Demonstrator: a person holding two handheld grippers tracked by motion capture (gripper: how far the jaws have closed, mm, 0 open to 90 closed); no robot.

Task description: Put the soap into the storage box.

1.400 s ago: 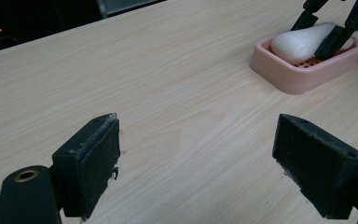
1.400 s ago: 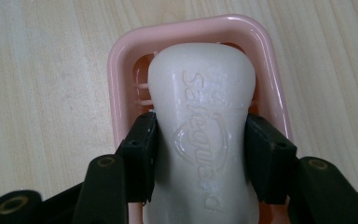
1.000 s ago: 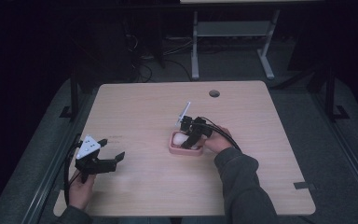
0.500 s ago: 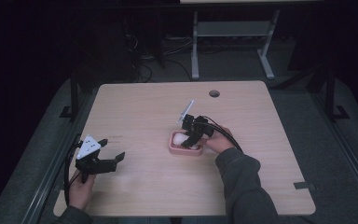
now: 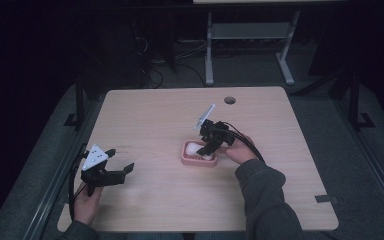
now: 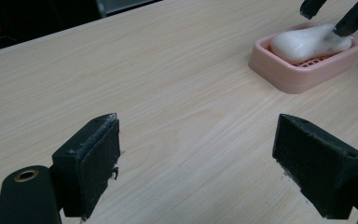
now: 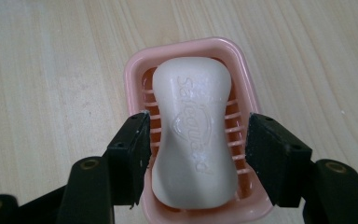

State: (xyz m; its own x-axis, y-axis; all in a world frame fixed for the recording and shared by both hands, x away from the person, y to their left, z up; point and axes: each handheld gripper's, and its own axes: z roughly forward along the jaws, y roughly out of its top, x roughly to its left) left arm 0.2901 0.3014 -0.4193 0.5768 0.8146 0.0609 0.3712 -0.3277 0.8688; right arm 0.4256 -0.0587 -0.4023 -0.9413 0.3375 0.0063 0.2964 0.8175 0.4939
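Pink soap dish (image 7: pixel 135 70) holds white soap bar (image 7: pixel 193 130), jaws astride

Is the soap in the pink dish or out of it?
In. The white soap bar lies on the slatted floor of the pink soap dish, with the right gripper open, a jaw on each side.

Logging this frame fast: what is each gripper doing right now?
Left gripper: open, holding nothing, above bare table.
Right gripper: open, jaws either side of the soap in the pink dish, not clamped.
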